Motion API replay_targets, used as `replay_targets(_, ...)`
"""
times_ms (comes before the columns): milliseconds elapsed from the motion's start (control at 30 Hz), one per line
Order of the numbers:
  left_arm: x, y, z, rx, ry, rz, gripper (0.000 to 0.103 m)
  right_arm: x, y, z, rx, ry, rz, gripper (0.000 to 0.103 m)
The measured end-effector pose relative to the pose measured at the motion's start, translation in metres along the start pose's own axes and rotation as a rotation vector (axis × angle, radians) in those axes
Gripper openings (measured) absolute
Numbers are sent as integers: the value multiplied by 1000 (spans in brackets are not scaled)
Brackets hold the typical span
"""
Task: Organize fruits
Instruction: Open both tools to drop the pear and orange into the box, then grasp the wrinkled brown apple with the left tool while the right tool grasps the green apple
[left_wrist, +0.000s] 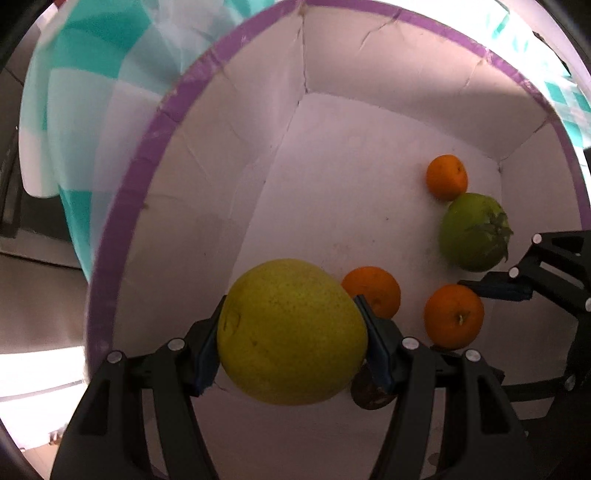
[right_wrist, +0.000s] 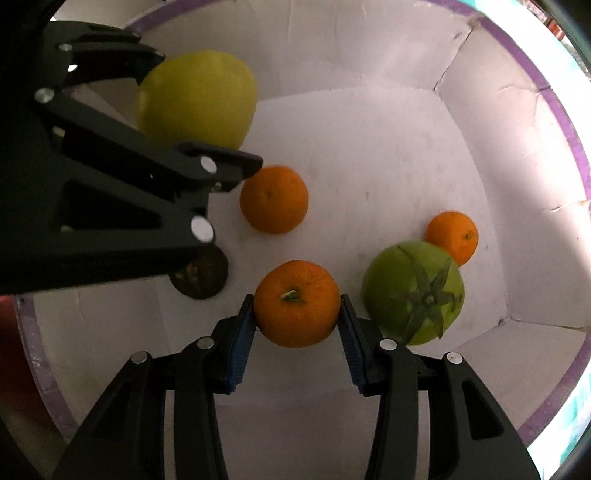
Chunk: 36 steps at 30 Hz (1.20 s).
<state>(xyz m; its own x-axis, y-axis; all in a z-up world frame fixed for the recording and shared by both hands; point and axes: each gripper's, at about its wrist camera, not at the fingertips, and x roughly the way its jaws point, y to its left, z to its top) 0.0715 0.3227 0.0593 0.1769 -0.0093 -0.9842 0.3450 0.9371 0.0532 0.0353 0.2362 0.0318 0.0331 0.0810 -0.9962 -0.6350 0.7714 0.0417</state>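
Left gripper (left_wrist: 291, 332): blue pads clamped on a large yellow pear (left_wrist: 291, 332), speckled skin, held over the box floor.
Right gripper (right_wrist: 296, 321): jaws pressed on an orange (right_wrist: 296, 303), stem up.
Box (left_wrist: 155, 147): white creased cardboard, purple rim; inside lie two more oranges (right_wrist: 274, 199) (right_wrist: 452, 236), a green fruit with a leafy calyx (right_wrist: 412, 293) touching the far orange, and a dark round fruit (right_wrist: 201, 275).
Outside: teal-and-white checked cloth (left_wrist: 92, 74).

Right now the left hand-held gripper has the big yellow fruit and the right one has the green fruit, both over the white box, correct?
Not quite. The right hand-held gripper is shut on an orange, not the green fruit, which lies free beside it, as the right wrist view shows. The left hand-held gripper does hold the big yellow fruit over the white box.
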Motion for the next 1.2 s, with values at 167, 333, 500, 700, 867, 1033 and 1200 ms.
replay_targets(167,4,0,0,1,28,13,65,3,-4,1,20,38,0,45)
replay_targets(333,5,0,1,-9,40,27,66,-1,-6,2,37,26,-4,56)
replay_targets(500,2,-1,6,-34,15,39,67,-8,-5,1,25,9,13,72)
replay_targets(700,-27,0,-5,-44,-139,56,86,-39,11,-29,-57,-111,11,80)
replay_targets(867,-79,-13,-18,-229,-309,77,88,-108,7,-77,-104,-351,73,83)
replay_targets(1033,-142,-71,-45,-355,-519,228,101,-160,-40,-137,31,-534,110,87)
replay_targets(1200,-171,-169,-57,-302,-611,268,101,-165,-98,-224,219,-609,96,87)
